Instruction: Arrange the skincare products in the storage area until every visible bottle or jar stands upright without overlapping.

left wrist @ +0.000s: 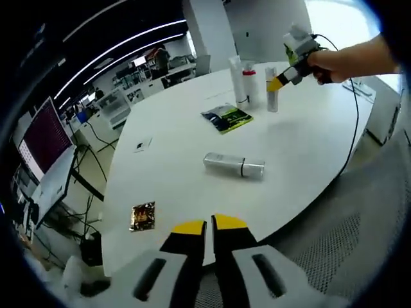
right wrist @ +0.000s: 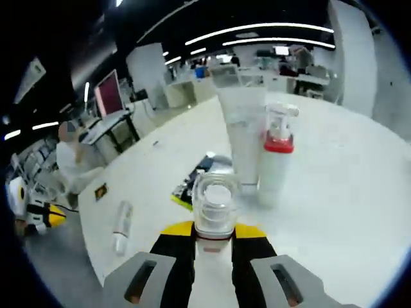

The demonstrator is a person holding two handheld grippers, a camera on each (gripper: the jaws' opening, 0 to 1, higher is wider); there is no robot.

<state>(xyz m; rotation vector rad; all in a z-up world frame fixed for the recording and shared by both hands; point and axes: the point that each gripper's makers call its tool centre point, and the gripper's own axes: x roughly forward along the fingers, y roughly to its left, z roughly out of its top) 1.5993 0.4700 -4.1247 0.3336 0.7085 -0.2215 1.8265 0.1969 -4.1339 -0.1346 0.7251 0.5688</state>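
Your right tool is clenched on a clear-capped bottle, held upright between its yellow-tipped jaws. In the left gripper view that same right tool hangs over the far part of the white tabletop, with the bottle upright and close beside the other upright products.

Just beyond it stand a tall white tube and, touching its side, a white pump bottle with a red collar. A dark green-printed packet lies flat near them.

A silver bottle lies on its side near the middle of the tabletop, well apart from the upright group. A small brown sachet lies near the edge closest to you.

Your left tool hovers off that edge, jaws nearly together with nothing between them.
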